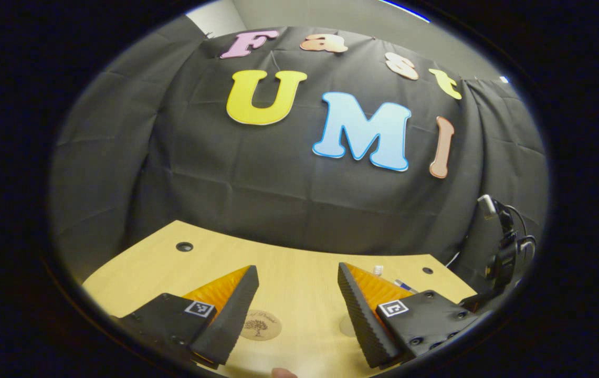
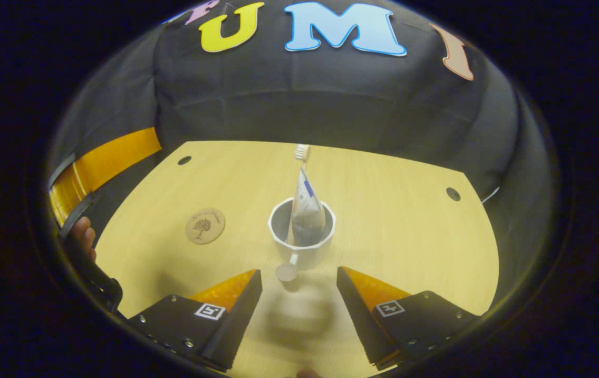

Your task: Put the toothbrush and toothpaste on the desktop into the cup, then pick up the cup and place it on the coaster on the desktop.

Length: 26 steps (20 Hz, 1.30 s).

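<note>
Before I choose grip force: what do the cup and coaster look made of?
Cup: probably hard plastic or glazed ceramic, smooth pale wall with a faint sheen; can't tell which. Coaster: likely cork or wood, matte tan disc with a dark printed tree.

Left tool (image 1: 297,307): wedge-shaped fingers with ribbed inner faces, black mounting blocks with screws, square black-and-white marker on each block. Right tool (image 2: 299,307): same wedge fingers, black screwed blocks, square markers.

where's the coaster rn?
In the right gripper view the coaster lies flat on the desk, left of the cup and apart from it, nothing on it.
</note>
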{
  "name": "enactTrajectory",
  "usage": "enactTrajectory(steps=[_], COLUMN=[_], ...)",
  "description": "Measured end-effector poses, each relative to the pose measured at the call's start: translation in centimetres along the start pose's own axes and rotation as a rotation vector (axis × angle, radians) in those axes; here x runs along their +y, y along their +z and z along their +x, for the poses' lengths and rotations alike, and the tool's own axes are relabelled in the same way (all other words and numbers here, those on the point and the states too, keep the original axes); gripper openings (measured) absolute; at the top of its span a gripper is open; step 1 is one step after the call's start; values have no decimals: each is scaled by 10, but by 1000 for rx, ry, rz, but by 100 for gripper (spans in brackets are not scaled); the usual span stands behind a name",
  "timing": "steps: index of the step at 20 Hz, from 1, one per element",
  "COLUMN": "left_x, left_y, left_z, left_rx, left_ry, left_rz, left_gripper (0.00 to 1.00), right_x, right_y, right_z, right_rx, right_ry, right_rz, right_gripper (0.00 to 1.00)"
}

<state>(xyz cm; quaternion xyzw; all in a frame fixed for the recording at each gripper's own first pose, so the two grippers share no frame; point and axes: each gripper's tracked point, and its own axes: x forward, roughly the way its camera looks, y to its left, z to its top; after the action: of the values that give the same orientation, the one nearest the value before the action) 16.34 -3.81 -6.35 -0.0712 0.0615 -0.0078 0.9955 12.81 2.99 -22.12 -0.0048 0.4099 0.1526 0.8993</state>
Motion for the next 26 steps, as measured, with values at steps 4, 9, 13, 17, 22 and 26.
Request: enactTrajectory(steps=[4,9,13,17,22,26], left_x=[14,22,28,38,43,45], left_y=[-10,-26,-35,-40,-44,-46], left_z=[-6,-6,-7,-9,-9,-10], left_rx=[36,81,109,125,140,147], left_ry=[14,17,19,28,33,32], left_rz=[-11,-27,-34,-36,-46,-50], left_gripper=[97,97,97,97,97,97], right_x=[1,2,5,7,4,-2], right_y=[-3,-9,-18,-22,-26,-29], right_z=[21,38,55,67,76,78], right_rx=[96,219,298,347,374,389], right_ry=[-17,-42,-55,-55,-79,-89], right_rz=[13,19,8,21,52,58], right_gripper=[88,88,88,88,76,59])
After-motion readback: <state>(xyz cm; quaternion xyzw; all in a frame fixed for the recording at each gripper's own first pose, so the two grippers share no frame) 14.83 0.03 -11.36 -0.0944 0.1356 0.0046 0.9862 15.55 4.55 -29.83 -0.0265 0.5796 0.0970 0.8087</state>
